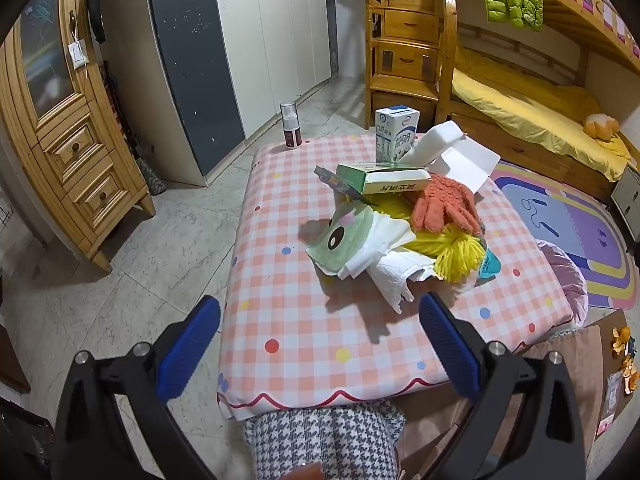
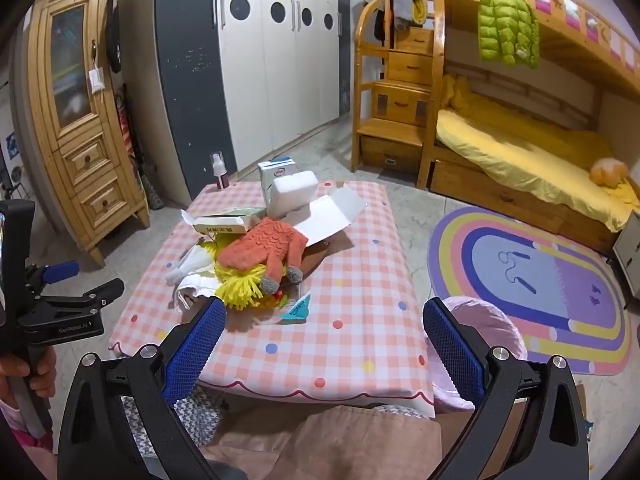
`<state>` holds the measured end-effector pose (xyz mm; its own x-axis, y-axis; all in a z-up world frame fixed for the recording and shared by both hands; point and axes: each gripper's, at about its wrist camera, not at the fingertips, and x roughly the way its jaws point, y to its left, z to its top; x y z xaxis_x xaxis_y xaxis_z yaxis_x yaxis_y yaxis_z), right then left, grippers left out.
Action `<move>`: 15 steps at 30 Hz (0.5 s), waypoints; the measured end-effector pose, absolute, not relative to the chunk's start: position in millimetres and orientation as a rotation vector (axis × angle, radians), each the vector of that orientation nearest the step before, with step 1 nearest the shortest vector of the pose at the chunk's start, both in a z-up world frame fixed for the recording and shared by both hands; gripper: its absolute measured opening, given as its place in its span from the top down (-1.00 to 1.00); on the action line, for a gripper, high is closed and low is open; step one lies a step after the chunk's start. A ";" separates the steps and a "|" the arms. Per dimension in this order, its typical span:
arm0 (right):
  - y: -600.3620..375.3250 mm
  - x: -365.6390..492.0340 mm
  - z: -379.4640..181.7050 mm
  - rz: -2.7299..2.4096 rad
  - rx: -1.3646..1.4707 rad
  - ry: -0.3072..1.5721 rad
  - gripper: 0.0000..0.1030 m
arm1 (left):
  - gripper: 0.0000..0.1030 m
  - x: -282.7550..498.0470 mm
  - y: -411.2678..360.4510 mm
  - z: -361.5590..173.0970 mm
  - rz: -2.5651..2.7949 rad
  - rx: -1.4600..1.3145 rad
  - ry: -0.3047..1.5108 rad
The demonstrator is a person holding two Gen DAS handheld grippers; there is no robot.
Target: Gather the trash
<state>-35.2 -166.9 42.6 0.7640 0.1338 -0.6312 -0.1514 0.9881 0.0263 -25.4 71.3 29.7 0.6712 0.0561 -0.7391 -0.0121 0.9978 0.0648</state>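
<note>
Left tongs and right tongs, blue-padded, both gape wide and empty above the near edge of the pink-checked cloth-covered worktop. Mid-worktop lies an untouched heap: crumpled white tissue, yellow yarn pompom, orange knitted glove, green flat carton. Farther back stands a blue-white milk carton. A pink-lined bin sits beside the worktop. Collection appears not yet begun.

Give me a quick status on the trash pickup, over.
Left gripper and right gripper open, empty, short of the pile. Crumpled white tissue paper untouched on pink checked tablecloth. Orange knitted glove and yellow yarn pompom mixed in.
</note>
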 end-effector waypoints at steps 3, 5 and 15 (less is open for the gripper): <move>-168.2 -35.8 41.8 0.154 -0.026 0.686 -0.90 | -0.87 -26.9 64.6 26.5 0.044 0.057 0.833; -168.1 -35.5 41.5 0.154 -0.025 0.688 -0.90 | -0.87 -24.8 61.1 25.1 0.047 0.056 0.836; -168.4 -36.3 41.8 0.153 -0.028 0.680 -0.90 | -0.87 -25.8 58.8 26.9 0.050 0.055 0.839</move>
